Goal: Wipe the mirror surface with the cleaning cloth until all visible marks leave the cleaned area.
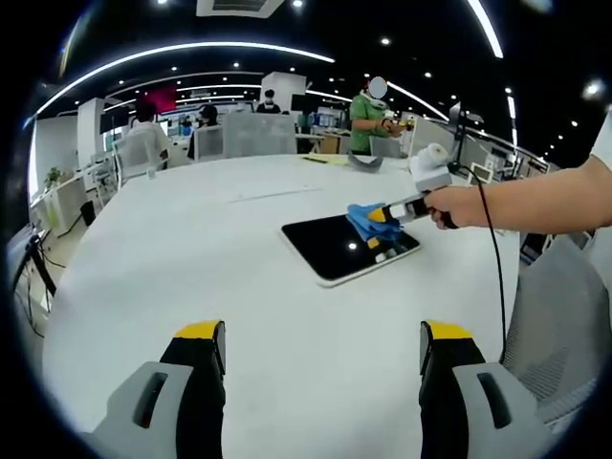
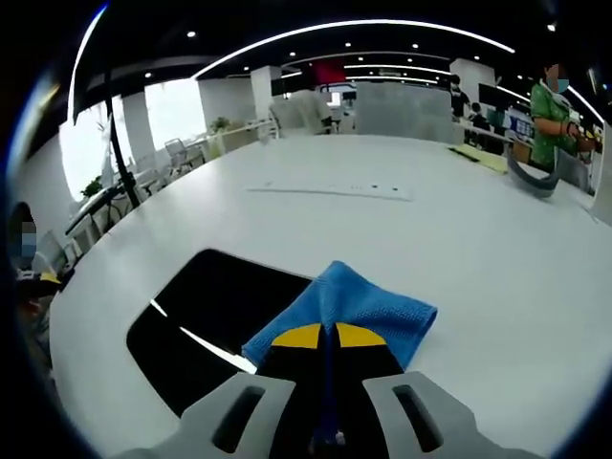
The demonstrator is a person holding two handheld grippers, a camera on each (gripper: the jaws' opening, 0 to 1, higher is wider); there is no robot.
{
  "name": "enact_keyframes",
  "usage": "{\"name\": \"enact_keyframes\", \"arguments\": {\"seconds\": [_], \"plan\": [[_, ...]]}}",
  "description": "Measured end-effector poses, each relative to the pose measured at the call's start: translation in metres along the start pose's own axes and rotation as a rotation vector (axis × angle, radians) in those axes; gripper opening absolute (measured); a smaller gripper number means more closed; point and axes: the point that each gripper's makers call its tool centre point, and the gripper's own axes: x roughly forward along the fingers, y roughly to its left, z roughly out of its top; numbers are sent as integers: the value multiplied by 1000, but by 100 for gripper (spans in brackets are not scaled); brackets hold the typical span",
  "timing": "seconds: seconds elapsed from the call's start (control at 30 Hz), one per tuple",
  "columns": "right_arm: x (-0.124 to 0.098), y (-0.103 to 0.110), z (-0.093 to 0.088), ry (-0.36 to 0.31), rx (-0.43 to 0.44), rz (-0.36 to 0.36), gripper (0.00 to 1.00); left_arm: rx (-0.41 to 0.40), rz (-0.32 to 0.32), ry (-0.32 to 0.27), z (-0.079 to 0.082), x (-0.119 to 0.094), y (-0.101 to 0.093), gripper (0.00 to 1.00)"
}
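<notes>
Your left gripper (image 1: 322, 346) hangs over the bare white table (image 1: 191, 249), its yellow-tipped fingers (image 1: 201, 332) spread wide, nothing between them. Well ahead of them lies the mirror (image 1: 337, 251): flat dark glossy slab, rounded corners, pale rim, ceiling lights reflected in it.

Your right gripper (image 2: 322, 336) has its fingers (image 2: 298, 337) pressed together, pinching the cleaning cloth (image 2: 356, 308), a blue, soft, finely woven microfibre folded to a rough square. The cloth juts just ahead of the tips, resting at the mirror's (image 2: 210, 320) edge, partly on the table (image 2: 478, 258). In the left gripper view your hand (image 1: 464, 207) holds that gripper (image 1: 384, 216), cloth (image 1: 363, 222) on the glass.
</notes>
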Motion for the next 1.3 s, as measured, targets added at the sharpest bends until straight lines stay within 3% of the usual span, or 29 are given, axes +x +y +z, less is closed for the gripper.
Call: {"name": "enact_keyframes", "arguments": {"seconds": [0.37,1.3], "plan": [[6,11,3,7,-19,30,0,-1,8,2,-1,-2,2,84],[-9,29,-9,0,-18,64,0,22,-15,-8,6,-1,-8,84]]}}
